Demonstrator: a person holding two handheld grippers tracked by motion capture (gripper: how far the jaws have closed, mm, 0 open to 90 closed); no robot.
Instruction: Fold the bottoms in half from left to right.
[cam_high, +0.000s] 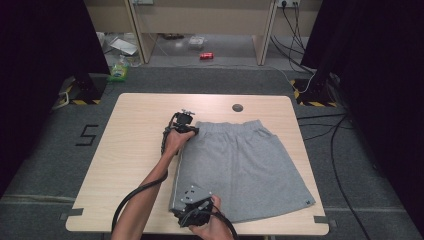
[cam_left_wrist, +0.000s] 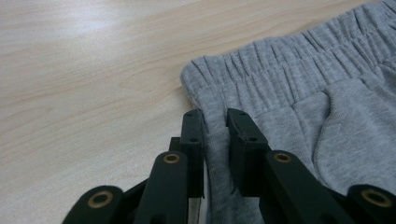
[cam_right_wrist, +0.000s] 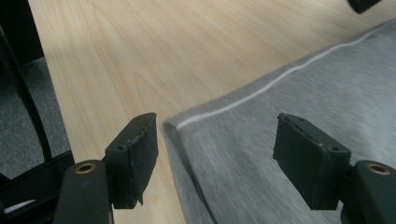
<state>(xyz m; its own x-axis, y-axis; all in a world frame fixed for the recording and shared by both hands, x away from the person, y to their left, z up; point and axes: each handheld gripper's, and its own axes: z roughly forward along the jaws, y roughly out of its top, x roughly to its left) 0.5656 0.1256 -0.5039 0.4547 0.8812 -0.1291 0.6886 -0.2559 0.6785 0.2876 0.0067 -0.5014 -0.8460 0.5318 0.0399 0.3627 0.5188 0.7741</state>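
The grey shorts (cam_high: 240, 165) lie flat on the wooden table (cam_high: 135, 145), waistband at the far side and hem toward the person. All places here are given from the shorts.

The left gripper (cam_high: 186, 129) sits at the far left corner, just below the waistband. In the left gripper view its jaws are pressed close together with a fold of the side edge (cam_left_wrist: 215, 140) pinched between them.

The right gripper (cam_high: 192, 204) is at the near left corner, by the hem. In the right gripper view its jaws are spread wide, and the corner of the fabric (cam_right_wrist: 175, 122) lies between them, nearer to the left pad (cam_right_wrist: 133, 156). The picture is a little blurred there, so it seems, but is not certain, that the pads do not yet touch the cloth.

So both tools stand on the same left edge, which runs from far to near. The right hand is the nearer one to the free corner; the next move probably needs this gripper to come lower and close on it.
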